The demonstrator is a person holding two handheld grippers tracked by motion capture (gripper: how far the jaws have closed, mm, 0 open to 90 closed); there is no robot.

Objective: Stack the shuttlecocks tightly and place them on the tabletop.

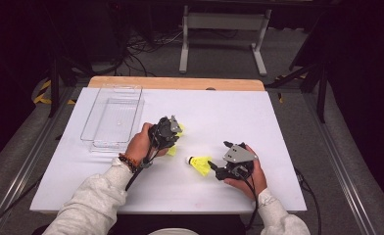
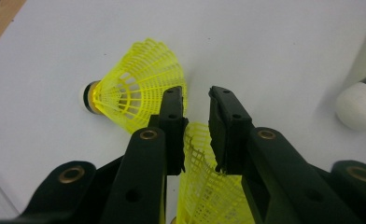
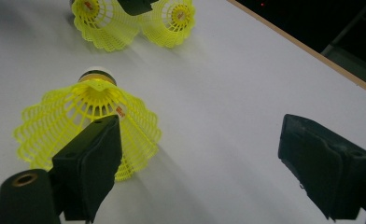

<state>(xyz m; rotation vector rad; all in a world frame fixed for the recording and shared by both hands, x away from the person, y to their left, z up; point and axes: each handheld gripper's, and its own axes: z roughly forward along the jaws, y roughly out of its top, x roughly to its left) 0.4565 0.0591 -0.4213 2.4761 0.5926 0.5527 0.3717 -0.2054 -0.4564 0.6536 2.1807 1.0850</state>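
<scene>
Shuttlecocks, yellow plastic skirts, white caps with a dark band: three on the white table (image 1: pixel 239 98).

Shuttlecock one (image 2: pixel 204 186): lies near the middle of the table, under the left gripper (image 1: pixel 173 128). In the left gripper view its mesh skirt stands between the two black jaws. The jaws are slightly parted; a narrow gap shows between the skirt and the right-hand pad, and the skirt lies against or very close to the left-hand pad. I cannot tell for sure whether any pad still presses on it. Read as a loosened, released grip with the skirt in the gap.

Shuttlecock two (image 2: pixel 134 86): lies on its side just beside shuttlecock one, cap toward the table's left edge, skirt touching or nearly touching the left gripper's jaw tip.

Shuttlecock three (image 1: pixel 199 163): lies on its side between the two grippers, nearer the table's front edge, cap pointing left. In the right gripper view (image 3: pixel 90 126) its skirt sits just beyond one jaw.

Right gripper (image 1: pixel 213 169): held low over the table toward the front right, jaws spread wide, nothing between them.

Clear plastic tray (image 1: pixel 112 120): stands near the table's left edge, toward the back, well apart from the shuttlecocks.
</scene>
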